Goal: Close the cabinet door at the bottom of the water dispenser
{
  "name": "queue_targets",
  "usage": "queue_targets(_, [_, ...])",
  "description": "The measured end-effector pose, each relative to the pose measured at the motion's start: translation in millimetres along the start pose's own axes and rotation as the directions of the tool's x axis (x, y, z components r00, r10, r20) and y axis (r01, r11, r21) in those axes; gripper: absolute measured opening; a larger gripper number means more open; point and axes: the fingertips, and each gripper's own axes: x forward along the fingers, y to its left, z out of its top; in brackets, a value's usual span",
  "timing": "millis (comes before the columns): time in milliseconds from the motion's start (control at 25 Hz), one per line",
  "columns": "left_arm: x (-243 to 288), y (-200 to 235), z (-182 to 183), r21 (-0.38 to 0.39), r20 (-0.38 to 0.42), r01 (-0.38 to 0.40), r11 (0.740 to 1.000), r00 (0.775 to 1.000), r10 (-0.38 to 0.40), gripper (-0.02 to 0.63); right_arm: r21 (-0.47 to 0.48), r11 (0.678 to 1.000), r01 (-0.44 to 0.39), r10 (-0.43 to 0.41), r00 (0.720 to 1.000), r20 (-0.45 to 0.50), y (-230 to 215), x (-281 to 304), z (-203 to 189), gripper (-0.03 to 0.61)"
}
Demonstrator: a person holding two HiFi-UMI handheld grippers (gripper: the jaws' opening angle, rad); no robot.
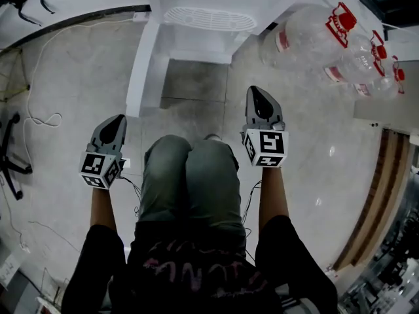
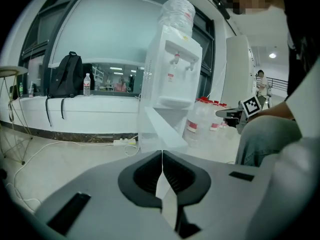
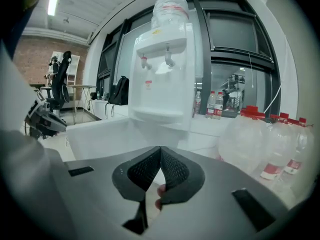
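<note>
Head view has the open cabinet door [image 1: 141, 70] jutting toward the left gripper [image 1: 118, 120], nearer than the right gripper [image 1: 258, 93]; both grippers' jaws are pressed together, empty.

Glossy pale floor [image 1: 314, 195], dark-framed windows [image 3: 235, 36], brick wall [image 3: 32, 59]

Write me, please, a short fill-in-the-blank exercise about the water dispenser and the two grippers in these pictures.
1. The cabinet door at the bottom of the water dispenser stands ____.
2. The left gripper and the right gripper each have their jaws ____, with nothing between them.
3. The empty water jugs beside the dispenser have ____ caps.
Missing words: open; shut; red.
</note>
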Motion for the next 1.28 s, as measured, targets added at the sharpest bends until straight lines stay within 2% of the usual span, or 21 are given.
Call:
queue_targets(240, [14, 2, -22, 0.032, 0.024, 0.046, 0.998, 0.999, -0.046, 0.021, 0.027, 0.999, 0.035, -0.035, 0.999, 0.015, -2, 11, -36, 0.012])
queue_targets(320, [19, -1, -25, 0.048, 0.036, 0.073, 0.996, 0.997, -0.075, 0.101, 0.03, 0.998, 0.05, -0.051, 0.999, 0.018, -5, 13, -45, 0.012])
queue_targets(520, [29, -7, -30, 0.103, 0.059, 0.129, 0.986, 0.989, -0.136, 0.114, 0.028, 0.995, 0.09, -0.091, 0.996, 0.016, -5, 11, -66, 0.012])
queue_targets(720, [33, -12, -33, 0.117, 0.097, 0.176, 0.977, 0.977, -0.188, 0.126, 0.04, 0.992, 0.123, -0.123, 0.992, -0.009, 0, 3, -89, 0.012])
queue_targets(880, [43, -31, -30, 0.149, 0.103, 0.237, 0.96, 0.962, -0.253, 0.129, 0.049, 0.987, 0.152, -0.151, 0.988, -0.028, 0, -7, -103, 0.012])
queue_targets(1000, [55, -52, -20, 0.16, 0.115, 0.287, 0.944, 0.945, -0.307, 0.172, 0.054, 0.985, 0.167, -0.165, 0.986, -0.037, 0, -13, -110, 0.012])
queue_targets(1160, [72, -82, -11, 0.225, 0.112, 0.334, 0.915, 0.924, -0.365, 0.175, 0.059, 0.981, 0.182, -0.18, 0.983, -0.036, -3, -18, -115, 0.012])
queue_targets(1280, [85, -102, -5, 0.234, 0.127, 0.356, 0.905, 0.911, -0.391, 0.169, 0.065, 0.979, 0.193, -0.192, 0.981, -0.018, -7, -20, -113, 0.012])
